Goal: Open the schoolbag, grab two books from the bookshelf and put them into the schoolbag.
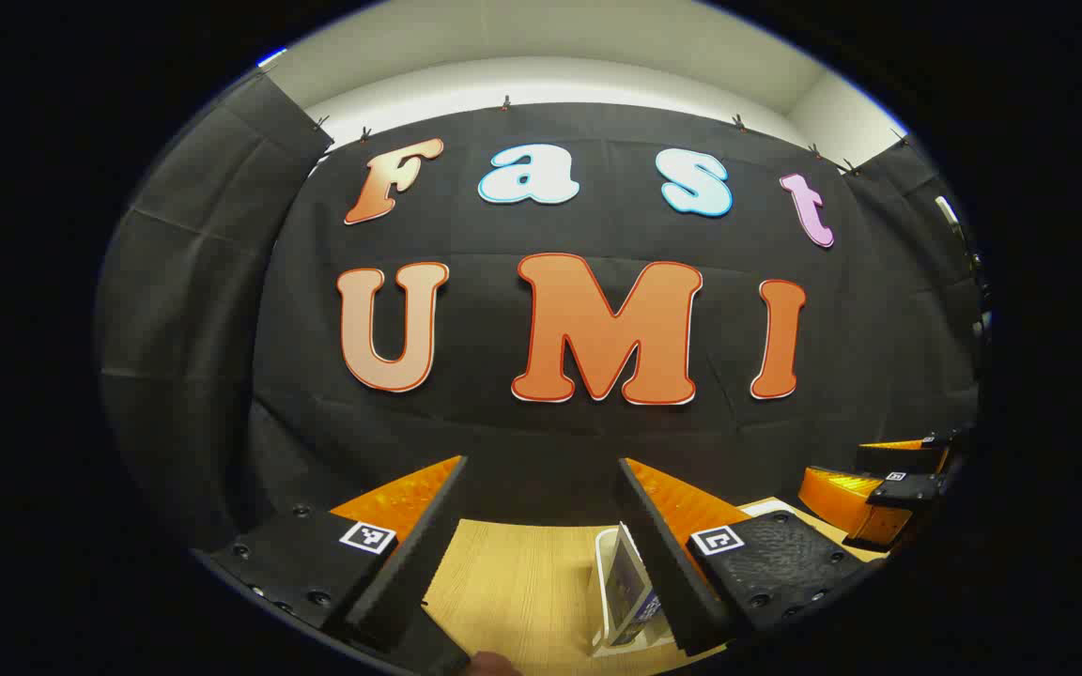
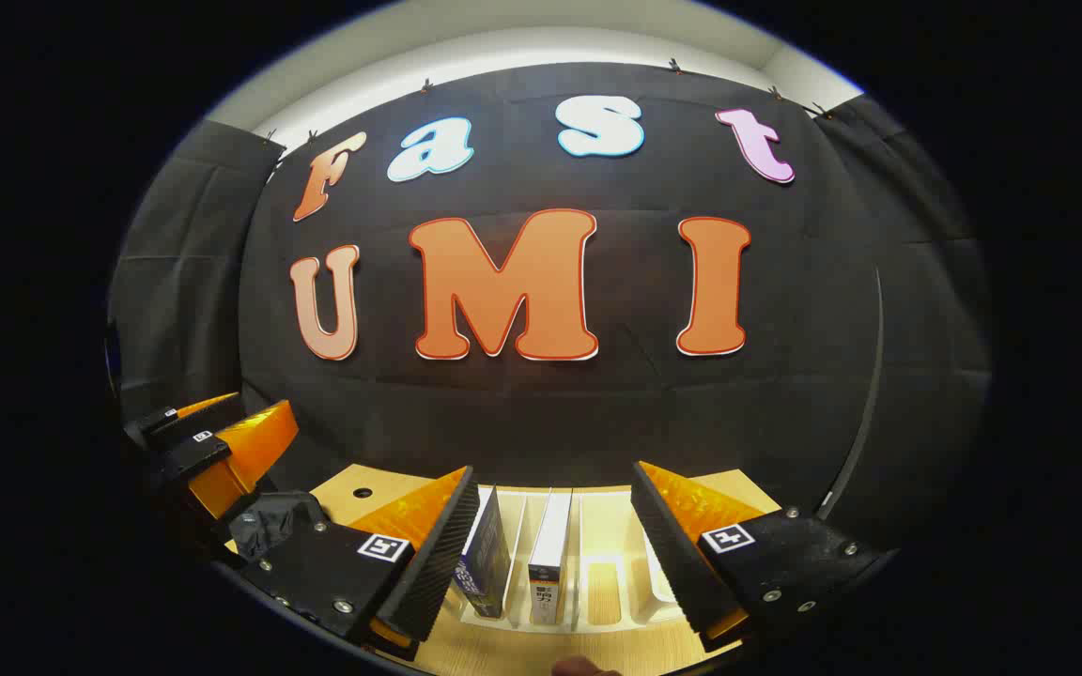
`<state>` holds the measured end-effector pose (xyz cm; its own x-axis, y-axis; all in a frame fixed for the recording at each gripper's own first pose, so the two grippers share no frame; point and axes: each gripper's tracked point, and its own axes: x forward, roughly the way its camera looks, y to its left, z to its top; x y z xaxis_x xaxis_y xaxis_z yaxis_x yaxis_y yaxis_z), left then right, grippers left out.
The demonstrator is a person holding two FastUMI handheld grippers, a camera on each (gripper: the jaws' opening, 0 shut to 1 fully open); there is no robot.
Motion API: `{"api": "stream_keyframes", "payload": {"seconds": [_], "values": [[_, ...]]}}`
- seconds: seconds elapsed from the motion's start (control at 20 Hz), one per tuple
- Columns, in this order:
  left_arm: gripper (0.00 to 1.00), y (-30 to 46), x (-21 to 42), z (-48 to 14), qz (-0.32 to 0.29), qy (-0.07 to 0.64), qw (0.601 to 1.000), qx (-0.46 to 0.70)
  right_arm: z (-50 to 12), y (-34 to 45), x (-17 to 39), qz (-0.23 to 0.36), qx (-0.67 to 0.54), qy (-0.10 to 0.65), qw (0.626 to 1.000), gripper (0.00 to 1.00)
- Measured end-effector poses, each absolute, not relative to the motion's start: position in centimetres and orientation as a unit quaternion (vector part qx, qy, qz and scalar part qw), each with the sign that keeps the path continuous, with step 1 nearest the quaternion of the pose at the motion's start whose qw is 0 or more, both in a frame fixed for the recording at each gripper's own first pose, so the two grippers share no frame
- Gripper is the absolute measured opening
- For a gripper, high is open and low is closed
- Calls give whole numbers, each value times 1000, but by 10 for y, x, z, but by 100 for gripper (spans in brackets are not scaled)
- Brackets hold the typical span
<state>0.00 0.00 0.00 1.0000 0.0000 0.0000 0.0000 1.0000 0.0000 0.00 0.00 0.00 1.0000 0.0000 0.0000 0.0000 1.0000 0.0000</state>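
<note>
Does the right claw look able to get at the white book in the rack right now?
Probably yes. The right claw is open, and the white book stands upright in the rack between its fingers, with nothing seen in between.

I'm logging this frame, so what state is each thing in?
Left tool: open, holding nothing, above the table.
Right tool: open, holding nothing, facing the rack.
Dark book: upright in the rack.
White book: upright in the rack, beside the dark book.
</note>
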Motion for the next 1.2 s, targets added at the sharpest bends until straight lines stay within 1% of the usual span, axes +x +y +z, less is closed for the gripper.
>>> {"api": "stream_keyframes", "payload": {"seconds": [0.3,0.7,0.85,0.95,1.2], "values": [[98,-8,-4,-8,-3,11,1000,17,1,0,-3,3,1,-3,1000,97],[98,-13,-12,-4,-12,3,1000,28,2,0,-9,1,-3,-4,1000,97],[99,-14,-17,-7,-12,1,999,47,-2,1,-10,2,-3,0,1000,97],[98,-14,-21,-7,-15,-4,998,58,-4,-1,-10,1,-4,1,1000,97],[99,-8,-29,-26,-8,1,992,124,-12,-4,-9,3,-8,10,1000,97]]}}
